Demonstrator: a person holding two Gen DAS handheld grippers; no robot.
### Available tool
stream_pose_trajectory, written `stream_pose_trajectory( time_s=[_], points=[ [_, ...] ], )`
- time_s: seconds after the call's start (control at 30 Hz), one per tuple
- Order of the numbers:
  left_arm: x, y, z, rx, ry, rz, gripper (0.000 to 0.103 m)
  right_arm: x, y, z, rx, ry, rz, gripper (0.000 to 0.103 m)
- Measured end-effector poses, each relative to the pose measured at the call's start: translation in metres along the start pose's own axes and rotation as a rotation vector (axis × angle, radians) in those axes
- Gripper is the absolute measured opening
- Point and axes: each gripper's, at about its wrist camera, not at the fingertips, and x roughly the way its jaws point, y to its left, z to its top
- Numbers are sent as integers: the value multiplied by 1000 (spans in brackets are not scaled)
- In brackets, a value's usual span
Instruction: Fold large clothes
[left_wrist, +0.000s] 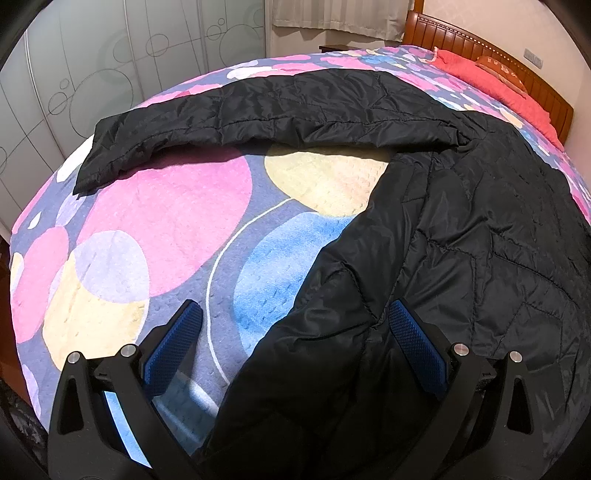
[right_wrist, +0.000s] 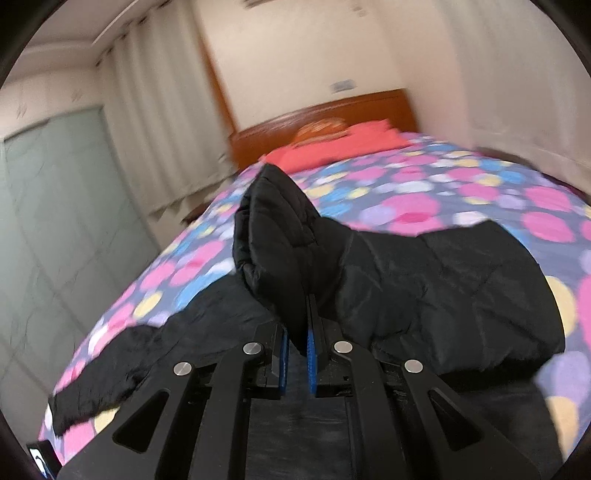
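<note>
The black quilted jacket (left_wrist: 480, 229) is spread on the right of the circle-patterned bedspread (left_wrist: 159, 221), one sleeve (left_wrist: 236, 114) extended across the far side. The right gripper (right_wrist: 297, 332) is clamped on a raised fold of the jacket, apparently for carrying it over. The left gripper (left_wrist: 295, 328) is held wide apart astride the near hem, nothing gripped; bare bedspread to the left is available for folding.

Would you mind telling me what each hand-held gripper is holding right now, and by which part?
The right hand-held gripper pinches a raised fold of the black jacket. The left hand-held gripper is open over its edge, holding nothing.
</note>
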Motion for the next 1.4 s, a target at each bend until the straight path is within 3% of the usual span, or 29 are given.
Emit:
stream_pose_trajectory(
  time_s=[0.23,0.33,0.43,0.5,0.57,0.63,0.83,0.93,1.07,1.13,1.17,1.2,1.4],
  points=[
    [1,0,0,-1,-2,-2,101,60,65,-41,-142,175,28,8],
    [0,0,-1,-1,-2,-1,101,93,70,-66,-218,318,8,8],
    [1,0,-1,1,-2,1,101,111,73,-82,-256,400,-18,12],
    [1,0,-1,2,-3,3,101,111,82,-86,-280,397,-38,13],
    [0,0,-1,2,-3,2,101,106,88,-88,-304,391,-37,23],
    [0,0,-1,2,-3,2,101,96,92,-88,-305,386,1,47],
    [1,0,-1,2,-3,1,101,51,88,-72,-296,290,14,48],
    [0,0,-1,3,-3,3,101,34,52,-51,-247,210,-122,48],
    [0,0,-1,2,-3,2,101,51,-2,-42,-127,260,-222,47],
    [0,-1,-1,3,-3,3,101,70,-16,-56,-130,322,-253,47],
    [0,0,-1,3,-2,2,101,87,-22,-69,-134,395,-249,47],
    [0,0,-1,2,-2,2,101,92,-25,-77,-141,403,-245,48],
    [1,-1,-1,4,-3,4,101,72,-28,-46,-116,309,-238,47]
  ],
)
